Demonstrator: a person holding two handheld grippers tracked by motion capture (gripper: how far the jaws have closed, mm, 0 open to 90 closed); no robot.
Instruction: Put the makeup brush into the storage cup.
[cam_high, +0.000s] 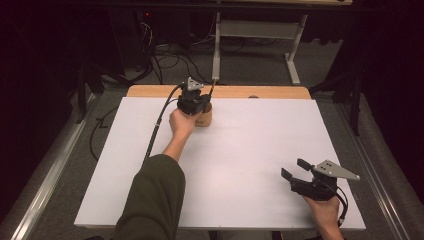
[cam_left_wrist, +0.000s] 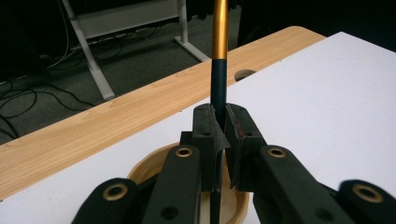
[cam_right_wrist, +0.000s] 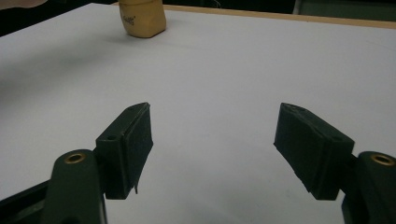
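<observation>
A light wooden cup (cam_high: 204, 118) stands near the far edge of the white table top (cam_high: 240, 150). My left gripper (cam_high: 196, 101) hovers right over it, shut on a slim pen (cam_left_wrist: 219, 60) with a gold upper barrel and a dark lower part. The pen stands upright between the jaws above the cup's open rim (cam_left_wrist: 140, 170). My right gripper (cam_high: 295, 171) rests at the near right of the table, open, with nothing between its fingers. From the right gripper view (cam_right_wrist: 212, 140) the cup (cam_right_wrist: 141, 18) shows far off at the top left.
A wooden strip (cam_high: 220, 91) with a round hole (cam_left_wrist: 245, 74) runs along the table's far edge. Beyond it lie floor cables (cam_high: 170, 57) and a white desk frame (cam_high: 260, 40). Metal rails (cam_high: 50, 165) flank the table.
</observation>
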